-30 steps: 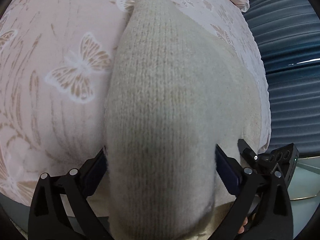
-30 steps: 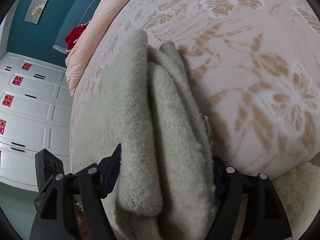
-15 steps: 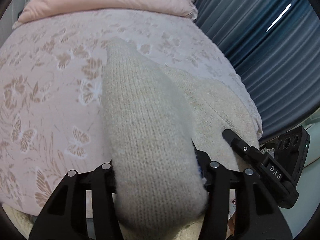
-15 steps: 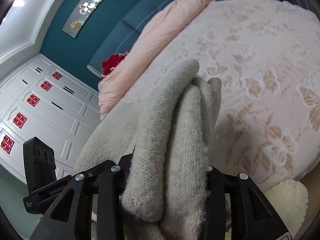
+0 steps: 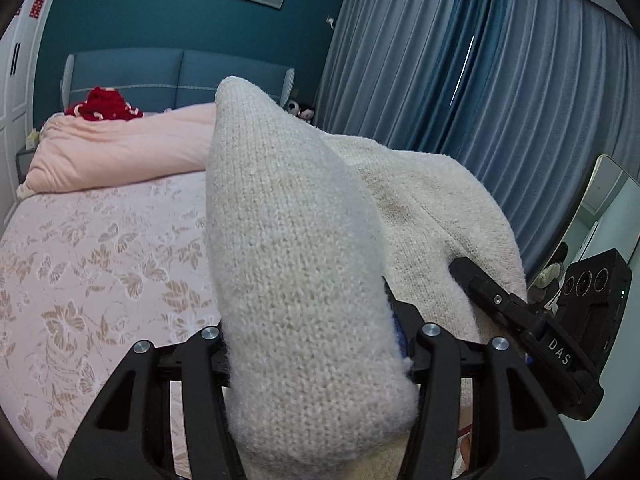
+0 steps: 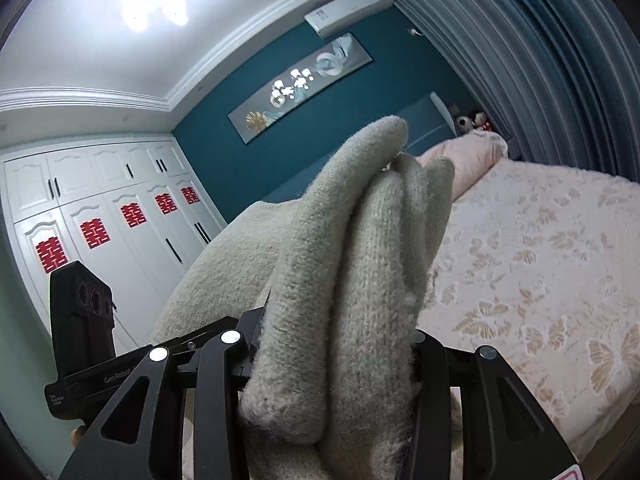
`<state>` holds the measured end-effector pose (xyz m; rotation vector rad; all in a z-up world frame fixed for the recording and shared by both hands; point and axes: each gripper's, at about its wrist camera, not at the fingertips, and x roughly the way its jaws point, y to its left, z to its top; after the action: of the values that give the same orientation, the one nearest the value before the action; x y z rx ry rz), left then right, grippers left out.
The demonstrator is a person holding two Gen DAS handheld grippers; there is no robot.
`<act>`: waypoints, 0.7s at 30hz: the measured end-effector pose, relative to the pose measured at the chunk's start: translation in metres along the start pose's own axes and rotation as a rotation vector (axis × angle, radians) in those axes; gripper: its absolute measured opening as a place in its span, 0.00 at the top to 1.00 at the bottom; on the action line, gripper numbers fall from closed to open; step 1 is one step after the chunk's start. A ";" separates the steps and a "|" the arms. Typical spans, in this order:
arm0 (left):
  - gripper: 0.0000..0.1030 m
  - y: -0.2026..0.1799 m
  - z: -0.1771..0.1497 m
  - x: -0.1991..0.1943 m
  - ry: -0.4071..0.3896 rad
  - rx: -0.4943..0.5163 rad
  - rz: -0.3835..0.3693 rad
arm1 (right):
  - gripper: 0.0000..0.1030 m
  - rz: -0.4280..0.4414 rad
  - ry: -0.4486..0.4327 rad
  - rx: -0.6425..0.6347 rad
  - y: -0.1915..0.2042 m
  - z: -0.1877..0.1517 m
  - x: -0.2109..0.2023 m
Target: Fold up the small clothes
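Note:
A cream knitted garment (image 5: 296, 264) hangs lifted between both grippers above the bed. My left gripper (image 5: 316, 344) is shut on one bunched end of it; the knit hides the fingertips. My right gripper (image 6: 336, 344) is shut on the other end, where several folds of the garment (image 6: 360, 248) are pinched together. The stretch between the grippers sags to the right in the left wrist view and to the left in the right wrist view. The right gripper's body (image 5: 560, 344) shows at the right edge of the left wrist view.
A bed with a pink butterfly-patterned cover (image 5: 92, 264) lies below and ahead. A pink duvet (image 5: 116, 148) and a red item (image 5: 104, 106) sit at the headboard. Blue curtains (image 5: 500, 92) hang on the right, white wardrobes (image 6: 100, 216) on the left.
Both grippers have closed on the garment and lifted it off the bed, tilting upward so the room's walls and ceiling have come into view.

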<state>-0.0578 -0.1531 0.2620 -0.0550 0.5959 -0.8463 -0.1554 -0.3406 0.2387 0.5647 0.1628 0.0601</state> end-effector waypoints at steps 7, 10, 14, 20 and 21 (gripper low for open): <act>0.50 0.011 0.021 -0.065 -0.146 0.032 0.001 | 0.61 0.103 -0.064 -0.117 0.060 0.016 -0.003; 0.49 0.023 0.028 -0.094 -0.211 0.040 0.003 | 0.61 0.158 -0.080 -0.169 0.088 0.022 0.000; 0.48 0.045 0.035 -0.129 -0.281 0.043 0.017 | 0.61 0.228 -0.080 -0.208 0.121 0.024 0.013; 0.47 0.094 0.039 -0.163 -0.343 0.027 0.058 | 0.60 0.304 -0.035 -0.247 0.159 0.012 0.044; 0.47 0.105 0.038 -0.164 -0.344 0.019 0.064 | 0.60 0.312 -0.019 -0.246 0.161 0.009 0.051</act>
<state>-0.0495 0.0285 0.3423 -0.1603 0.2649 -0.7590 -0.1053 -0.2042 0.3256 0.3409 0.0461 0.3727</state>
